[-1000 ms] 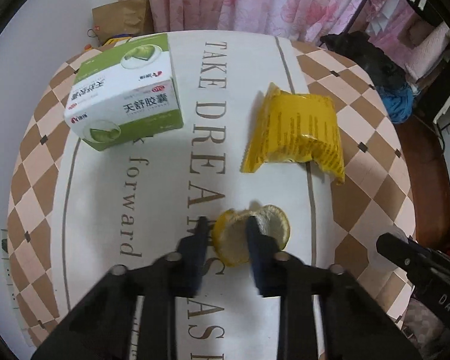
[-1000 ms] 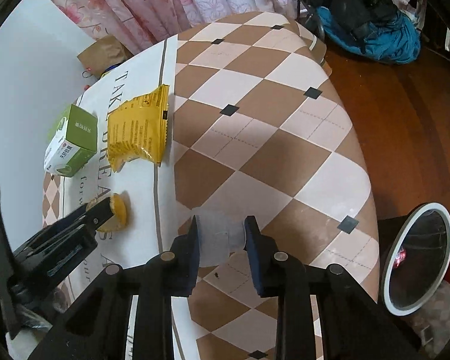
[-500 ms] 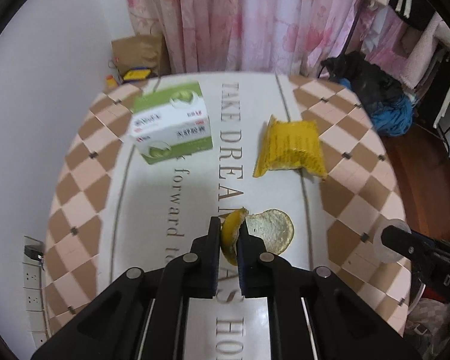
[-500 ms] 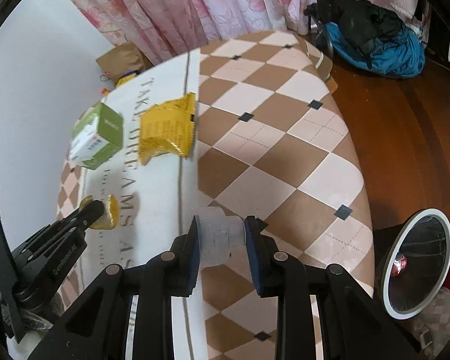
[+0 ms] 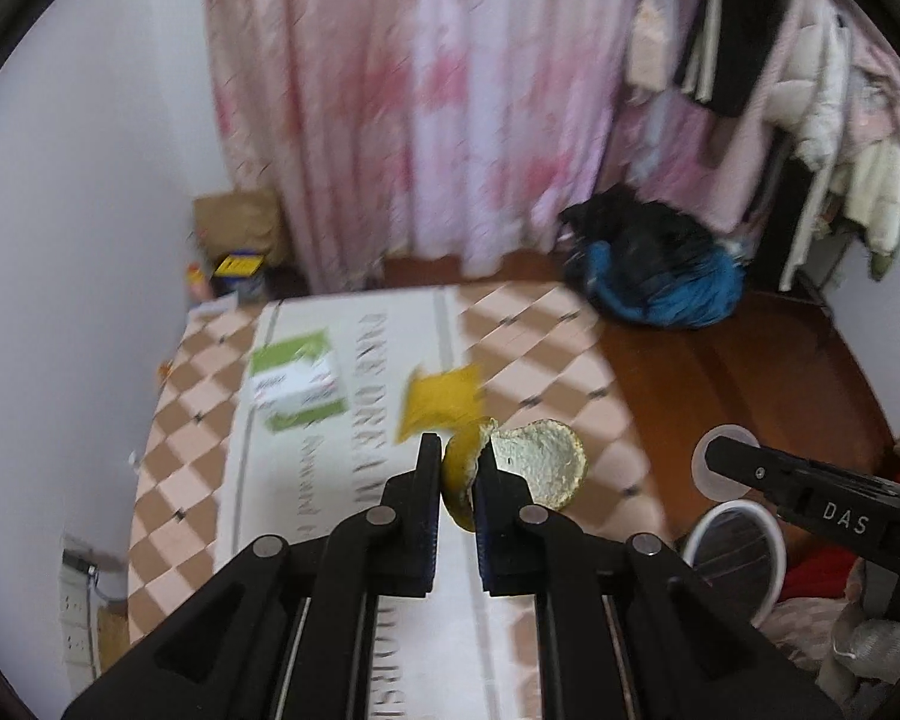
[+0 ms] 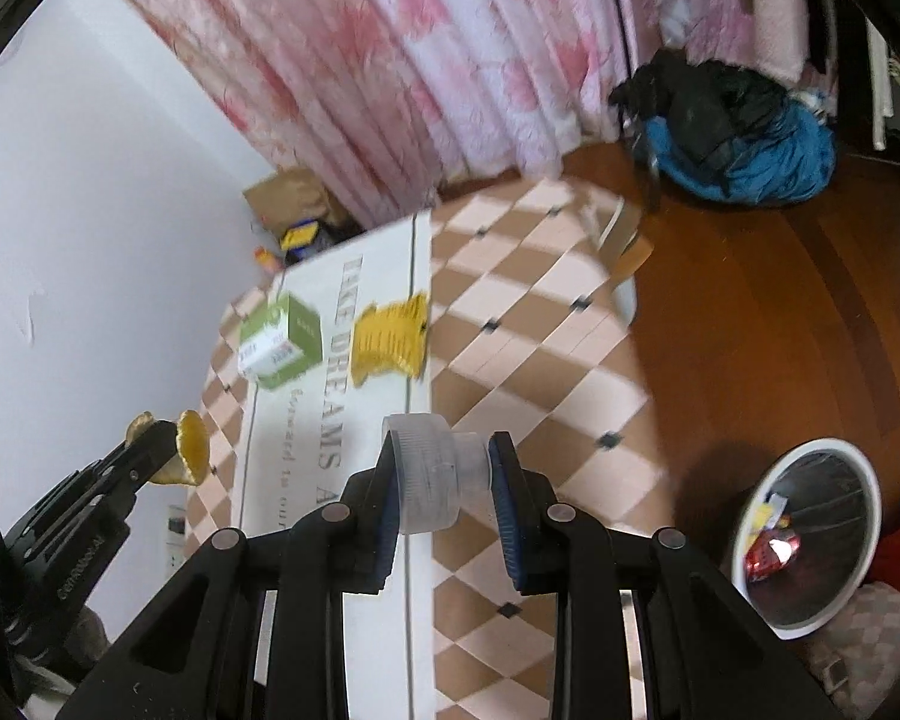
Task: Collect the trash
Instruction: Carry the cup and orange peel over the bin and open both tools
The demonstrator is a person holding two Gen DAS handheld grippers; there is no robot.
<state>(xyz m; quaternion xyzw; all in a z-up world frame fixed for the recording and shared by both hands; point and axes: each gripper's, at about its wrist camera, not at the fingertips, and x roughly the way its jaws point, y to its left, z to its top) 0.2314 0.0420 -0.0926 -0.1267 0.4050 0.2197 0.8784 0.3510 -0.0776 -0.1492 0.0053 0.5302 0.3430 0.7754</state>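
Left claw (image 5: 457, 474) clamped on orange peel (image 5: 513, 471), right claw (image 6: 441, 477) gripping plastic cap (image 6: 429, 480); yellow wrapper (image 6: 390, 339) and green box (image 6: 279, 341) left on surface (image 6: 540, 324); bin (image 6: 804, 534) awaiting.

Orange peel (image 5: 540, 468): matt, pithy pale inside, waxy yellow rind. Small cup (image 6: 432, 474): translucent plastic, ribbed rim. Gripper fingers (image 6: 390, 480): matt black plastic, blue rubbery pads. Tablecloth (image 6: 528, 324): smooth. On it, yellow wrapper (image 6: 390, 336): glossy, crinkled; box (image 6: 279, 339): printed cardboard. Floor (image 6: 780, 312) beside: polished wood.
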